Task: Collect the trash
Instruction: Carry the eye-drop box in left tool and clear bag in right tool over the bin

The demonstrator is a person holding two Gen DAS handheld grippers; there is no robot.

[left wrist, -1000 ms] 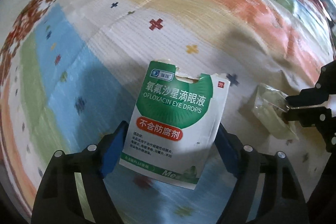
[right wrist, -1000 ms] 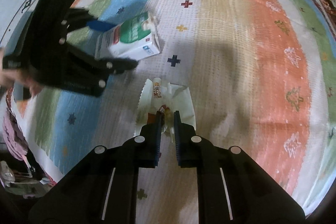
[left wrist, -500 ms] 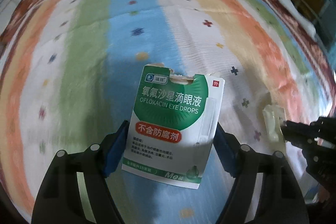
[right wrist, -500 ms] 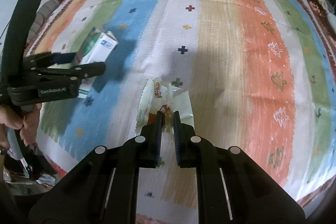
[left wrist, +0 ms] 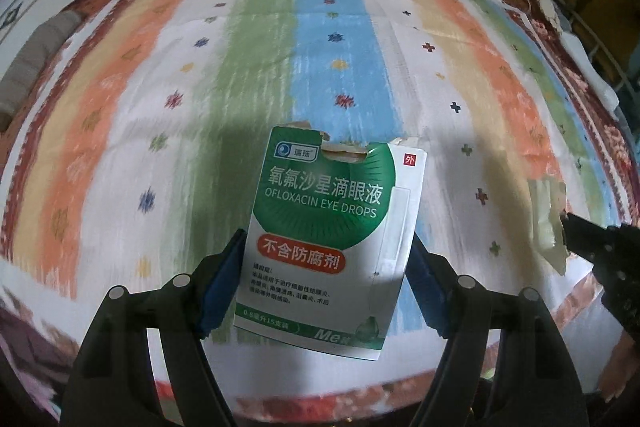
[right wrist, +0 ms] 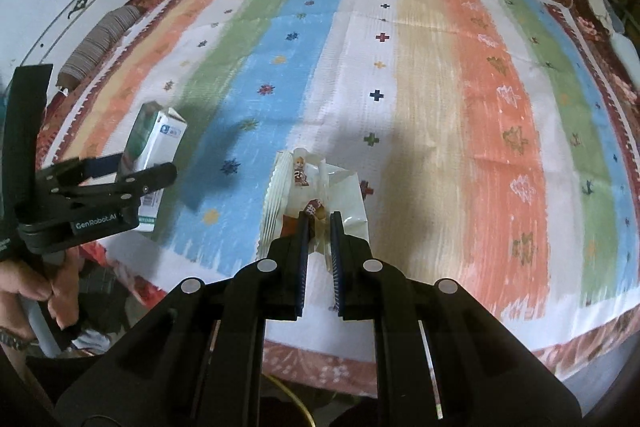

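Observation:
A torn green-and-white eye-drops box (left wrist: 332, 227) hangs above the striped cover, and my left gripper (left wrist: 326, 239) is shut on its two sides with the blue pads. From the right wrist view the same box (right wrist: 160, 135) shows edge-on at the far left in the left gripper (right wrist: 140, 167). My right gripper (right wrist: 320, 221) is shut on a crinkled clear-and-white snack wrapper (right wrist: 292, 183) with a small cartoon figure printed on it. In the left wrist view that wrapper (left wrist: 548, 223) dangles from the right gripper (left wrist: 570, 225) at the right edge.
A striped cover (right wrist: 440, 107) in orange, green, blue and cream lies below both grippers, with a brown floral border (right wrist: 320, 367) along its near edge. A rolled striped bundle (right wrist: 100, 43) lies at the far left. A person's hand (right wrist: 32, 287) grips the left handle.
Both grippers have risen and drawn back toward the cover's near edge. The left one has rolled, so the stripes now run upright in its view. Box and wrapper stay gripped.

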